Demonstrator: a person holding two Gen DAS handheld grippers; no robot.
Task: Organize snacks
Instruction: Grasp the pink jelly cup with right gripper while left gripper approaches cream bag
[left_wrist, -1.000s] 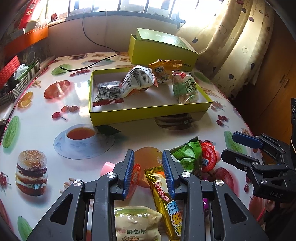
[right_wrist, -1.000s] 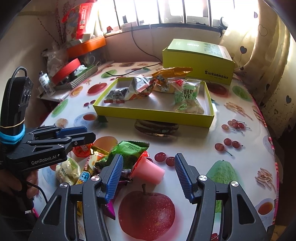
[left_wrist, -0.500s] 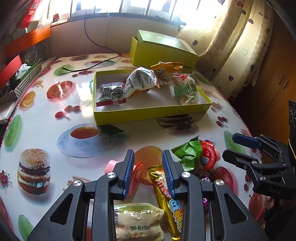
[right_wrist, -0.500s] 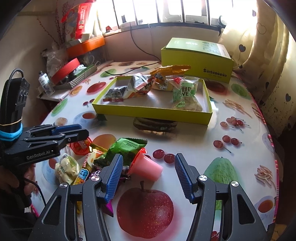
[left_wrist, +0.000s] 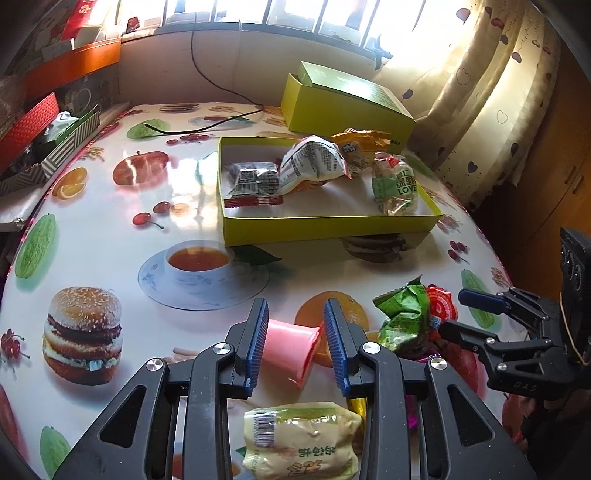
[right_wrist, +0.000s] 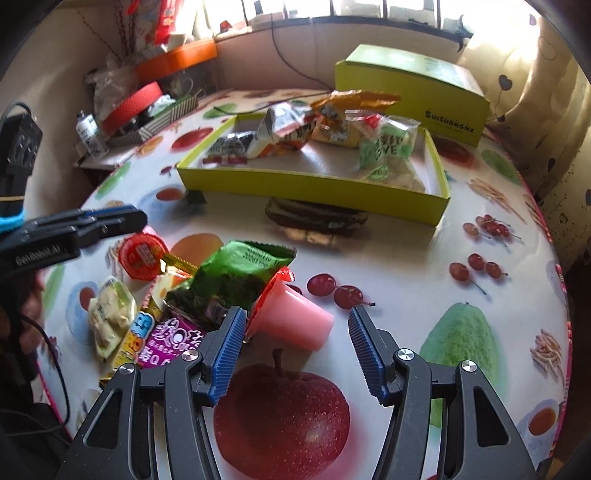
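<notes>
My left gripper (left_wrist: 295, 332) hangs low over the near side of the fruit-print table, its jaws a narrow gap apart. A pink jelly cup (left_wrist: 288, 345) lies on its side between the pads, and no squeeze shows. In the right wrist view this gripper (right_wrist: 135, 219) sits just above that cup's red lid (right_wrist: 142, 254). My right gripper (right_wrist: 297, 314) stands wide open around a second pink jelly cup (right_wrist: 295, 325), which lies on the table clear of both pads. A green packet (right_wrist: 232, 277), a pale bun packet (right_wrist: 110, 314) and a purple packet (right_wrist: 173, 339) crowd beside it. The yellow tray (right_wrist: 314, 188) beyond holds several packets.
A closed green box (right_wrist: 410, 88) stands behind the tray, and a black cable (left_wrist: 207, 125) runs across the far table. Red and striped boxes (right_wrist: 147, 110) and a small bottle (right_wrist: 90, 133) clutter the left ledge. Curtains (left_wrist: 480, 92) hang at the right.
My left gripper slid left, so the pink cup now shows between its fingers instead of the gold stick packet. My right gripper sank closer to its pink cup. Neither opening changed.
</notes>
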